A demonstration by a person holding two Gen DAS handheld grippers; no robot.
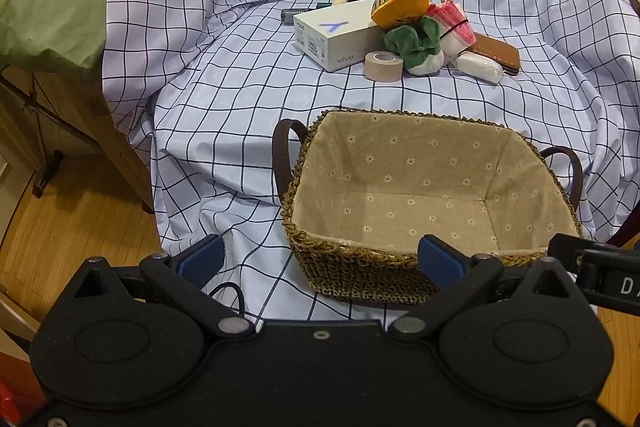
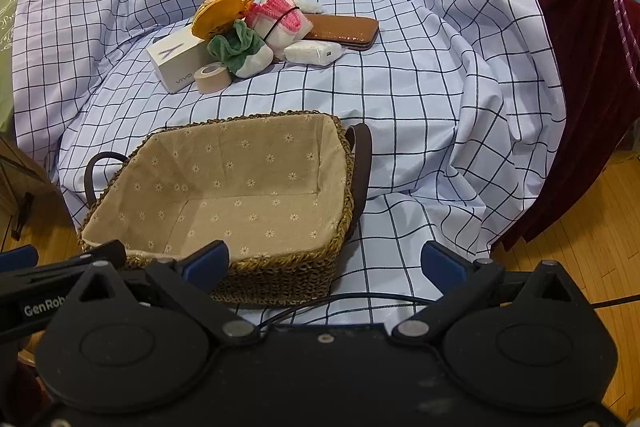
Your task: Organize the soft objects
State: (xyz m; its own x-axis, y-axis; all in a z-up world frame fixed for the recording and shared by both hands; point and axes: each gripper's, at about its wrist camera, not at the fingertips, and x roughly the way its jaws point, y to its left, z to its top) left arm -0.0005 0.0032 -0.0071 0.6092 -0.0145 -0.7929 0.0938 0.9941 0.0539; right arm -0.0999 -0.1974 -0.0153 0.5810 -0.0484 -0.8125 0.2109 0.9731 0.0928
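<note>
A woven basket [image 1: 352,267] [image 2: 280,275] with a flowered cloth lining and brown handles stands empty on the checked cloth, near me. Behind it lies a pile: an orange pouch [image 1: 402,7] [image 2: 218,13], a green and white plush [image 1: 416,45] [image 2: 240,49], a pink and white soft bundle [image 1: 452,23] [image 2: 280,21] and a white soft roll [image 1: 480,67] [image 2: 312,53]. My left gripper [image 1: 320,261] hangs open before the basket's near left corner. My right gripper [image 2: 326,263] is open at the basket's near right corner. Both hold nothing.
In the pile also lie a white phone box [image 1: 332,35] [image 2: 176,61], a tape roll [image 1: 383,65] [image 2: 212,77] and a brown case [image 1: 498,53] [image 2: 344,31]. A green pillow [image 1: 52,3] sits left, a dark red cloth [image 2: 580,67] right. Wooden floor [image 1: 60,219] lies below.
</note>
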